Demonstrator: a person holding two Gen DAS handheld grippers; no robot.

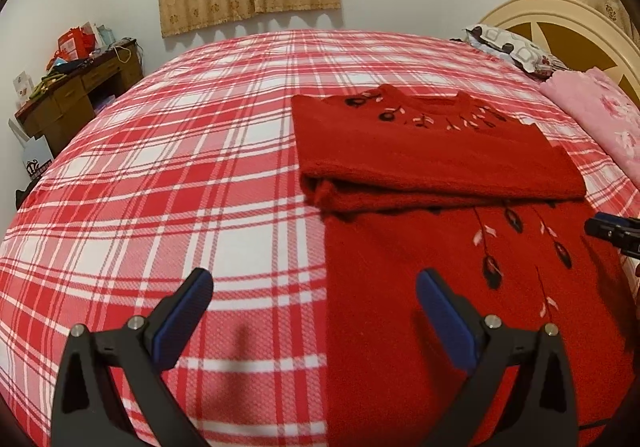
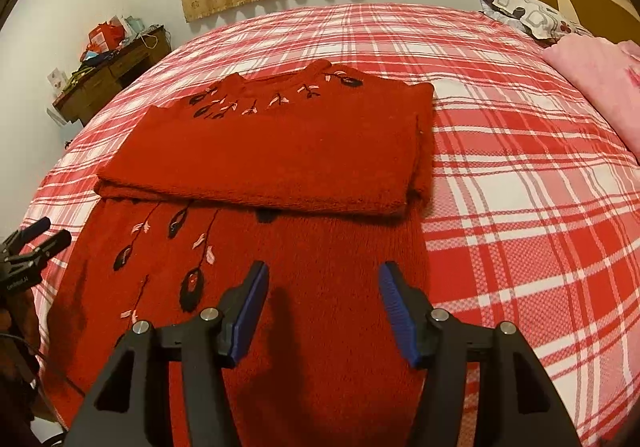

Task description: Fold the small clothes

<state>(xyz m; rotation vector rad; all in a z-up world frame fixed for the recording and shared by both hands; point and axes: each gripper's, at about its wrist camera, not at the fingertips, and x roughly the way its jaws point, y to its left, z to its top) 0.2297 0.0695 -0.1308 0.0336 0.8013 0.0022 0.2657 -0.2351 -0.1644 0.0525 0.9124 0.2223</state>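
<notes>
- While neither claw has hold of anything, the left gripper hangs with its jaws spread wide over the sweater's left edge, one blue pad above the plaid sheet and the other above the red knit.
- The right gripper stands about half open above the lower body of the garment, nothing between its pads; it pokes into the left wrist view as a dark tip at the right edge.
- Just beyond both claws lies the red sweater, on the plaid bed, towards the side with the headboard.
- Its upper part looks already folded: the sleeves appear tucked in, and a thick doubled band runs across the middle, with the collar at the far end.
- The lower body is still flat and single, reaching towards the cameras, so I judge the job roughly half done.
- What is left, as I read it, is one fold of the near hem up over the band, then perhaps a squaring of the edges.
- The knit is fuzzy and deep red, with black and pink embroidered leaves on thin stems around the neckline and trailing down the front.
- It looks thick and soft, likely to hold a fold but bulge at the crease.
- A pink folded cloth rests near the pillow, well apart from the sweater.
</notes>
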